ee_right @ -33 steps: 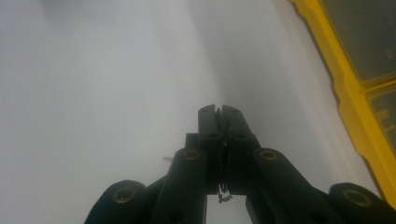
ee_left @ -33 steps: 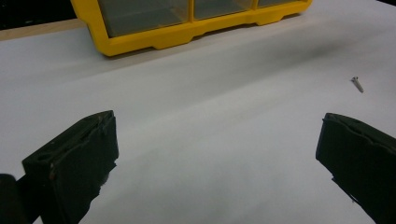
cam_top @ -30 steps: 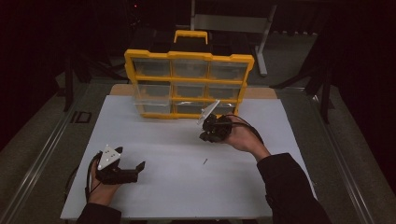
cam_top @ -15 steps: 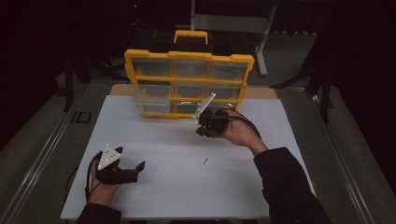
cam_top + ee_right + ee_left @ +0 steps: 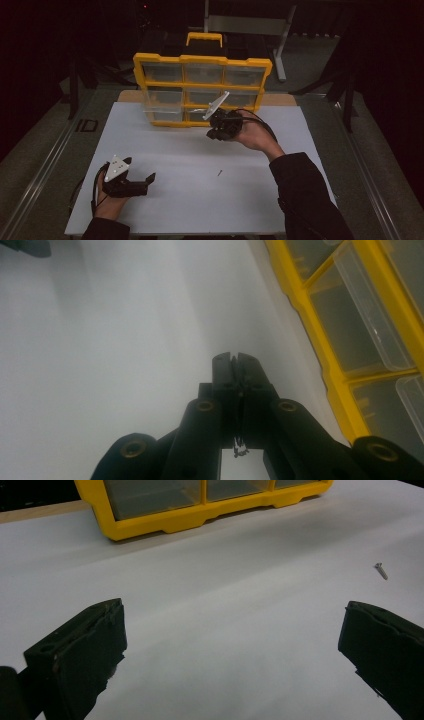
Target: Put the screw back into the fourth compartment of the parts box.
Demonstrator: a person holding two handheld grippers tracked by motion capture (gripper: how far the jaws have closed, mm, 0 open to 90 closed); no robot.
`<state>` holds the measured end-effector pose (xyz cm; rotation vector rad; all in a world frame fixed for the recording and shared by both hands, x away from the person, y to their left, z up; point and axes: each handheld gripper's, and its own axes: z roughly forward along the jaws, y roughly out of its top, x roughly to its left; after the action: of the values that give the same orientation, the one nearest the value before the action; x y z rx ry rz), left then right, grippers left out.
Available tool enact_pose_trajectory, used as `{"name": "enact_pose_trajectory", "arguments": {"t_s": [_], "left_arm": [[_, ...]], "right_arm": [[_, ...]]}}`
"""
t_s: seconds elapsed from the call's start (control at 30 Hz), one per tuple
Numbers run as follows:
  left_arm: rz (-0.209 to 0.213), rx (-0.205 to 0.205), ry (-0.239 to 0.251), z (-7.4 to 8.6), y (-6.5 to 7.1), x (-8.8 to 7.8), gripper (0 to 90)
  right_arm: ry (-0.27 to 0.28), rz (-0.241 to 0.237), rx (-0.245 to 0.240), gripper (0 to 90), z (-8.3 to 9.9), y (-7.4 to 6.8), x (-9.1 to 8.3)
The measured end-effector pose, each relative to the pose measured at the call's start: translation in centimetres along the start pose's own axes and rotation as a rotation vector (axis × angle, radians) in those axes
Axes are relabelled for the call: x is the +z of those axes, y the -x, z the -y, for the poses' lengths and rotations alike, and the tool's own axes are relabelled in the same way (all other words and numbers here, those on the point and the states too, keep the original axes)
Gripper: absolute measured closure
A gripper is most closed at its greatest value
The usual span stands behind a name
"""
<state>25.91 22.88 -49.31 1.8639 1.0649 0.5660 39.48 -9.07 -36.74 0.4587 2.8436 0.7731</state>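
1. The right claw (image 5: 214, 131) is seen in the high view, held above the white worktop (image 5: 200, 200) just in front of the yellow organiser box (image 5: 202, 90).
2. In the right gripper view its jaws are pressed together, clenched; a small dark thing (image 5: 240, 447) sits low in the slit between them, and what it is cannot be told.
3. The organiser box stands tilted up at the far edge of the worktop, its clear compartments facing the person.
4. The left claw (image 5: 145, 181) rests low over the near left part of the worktop, held in the left hand (image 5: 107, 200).
5. In the left gripper view its jaws stand wide apart, released, with nothing between them.
6. A small screw (image 5: 219, 173) lies alone on the worktop between the two claws, well apart from both; it is also seen in the left gripper view (image 5: 381, 570).
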Motion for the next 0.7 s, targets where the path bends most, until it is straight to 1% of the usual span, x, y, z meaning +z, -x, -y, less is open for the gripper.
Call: {"name": "enact_pose_trajectory", "arguments": {"t_s": [0.27, 0.5, 0.7], "left_arm": [[0.001, -0.001, 0.001, 0.0, 0.0, 0.0, 0.0], [-0.002, 0.002, 0.003, 0.0, -0.1, 0.0, 0.0], [-0.001, -0.001, 0.003, 0.0, -0.1, 0.0, 0.0]], "right_arm": [[0.019, 0.001, 0.002, 87.9, -0.8, 0.5, -0.4], [0.014, 0.011, -0.003, 88.0, -1.6, 0.5, -0.9], [0.032, 0.008, -0.003, 87.9, -2.4, 0.5, -1.2]]}}
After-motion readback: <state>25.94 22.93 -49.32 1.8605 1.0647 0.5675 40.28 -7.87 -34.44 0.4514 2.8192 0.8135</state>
